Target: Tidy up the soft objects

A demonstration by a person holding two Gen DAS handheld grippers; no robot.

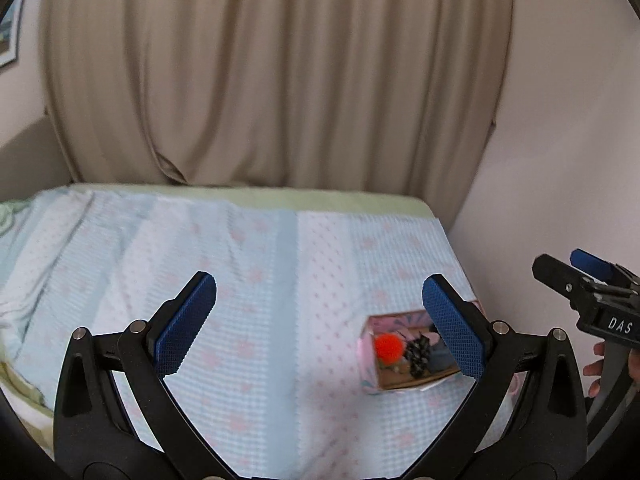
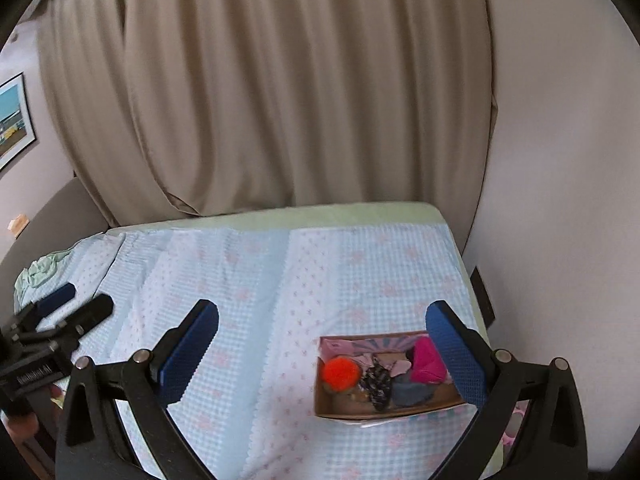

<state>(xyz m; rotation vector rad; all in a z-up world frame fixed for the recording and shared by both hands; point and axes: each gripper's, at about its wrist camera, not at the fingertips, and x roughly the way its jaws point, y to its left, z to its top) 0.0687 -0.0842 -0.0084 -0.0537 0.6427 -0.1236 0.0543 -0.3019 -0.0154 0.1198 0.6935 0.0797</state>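
Soft objects [image 2: 376,380] fill the cardboard box [image 2: 384,410] on the bed [image 2: 248,272]; left gripper [image 1: 320,320] and right gripper [image 2: 322,346] hover above it, both gaping wide, empty.

- Soft, even indoor light, moderately bright; no glare, only faint shadows.
- Both views are slightly blurred, so the curtain [image 1: 276,72] folds look smeared.
- Strong fisheye bending curves the bed [image 2: 280,264] edges; dark vignette fills the corners.

The open cardboard box [image 1: 400,380] on the bed is partly hidden in the left wrist view behind a blue-padded finger [image 1: 452,326]. A framed picture [image 2: 12,120] is cut off by the right wrist view's edge. Small items under the orange pompom [image 2: 340,374] are too blurred to identify.
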